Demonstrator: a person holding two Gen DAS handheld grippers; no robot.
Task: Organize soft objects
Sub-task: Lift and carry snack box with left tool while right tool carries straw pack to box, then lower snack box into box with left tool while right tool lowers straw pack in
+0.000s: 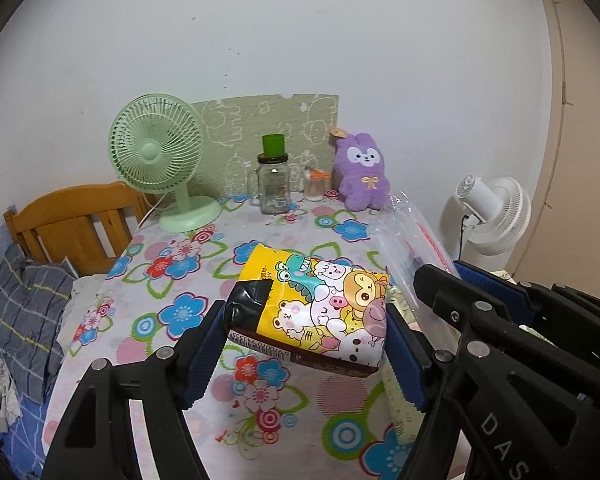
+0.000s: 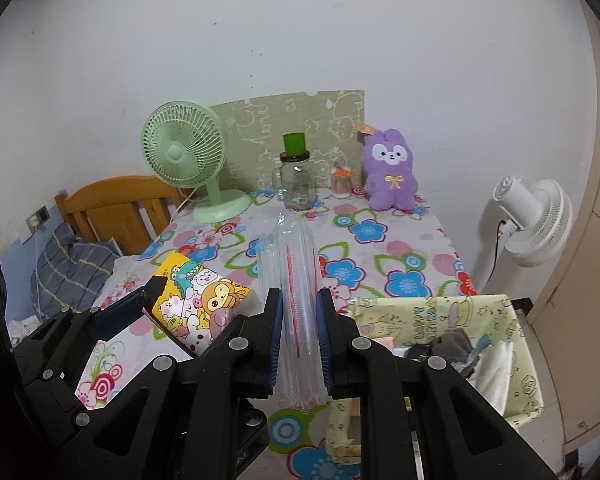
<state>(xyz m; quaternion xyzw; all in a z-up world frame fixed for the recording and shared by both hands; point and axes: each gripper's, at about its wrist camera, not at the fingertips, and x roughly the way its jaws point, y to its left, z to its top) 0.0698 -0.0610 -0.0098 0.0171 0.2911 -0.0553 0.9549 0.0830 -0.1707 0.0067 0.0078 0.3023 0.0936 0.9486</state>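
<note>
Yellow cartoon packet [image 1: 312, 308] pinched in our left gripper [image 1: 306, 350]; beside it our right gripper [image 2: 299, 344] clamps a clear plastic bag [image 2: 298, 276].

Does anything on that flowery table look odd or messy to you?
Nothing spilled or broken. The oddest sight: a green cup perched on a jar's lid. The left tongs hold a cartoon pack tilted; the right tongs clamp a clear bag.
</note>
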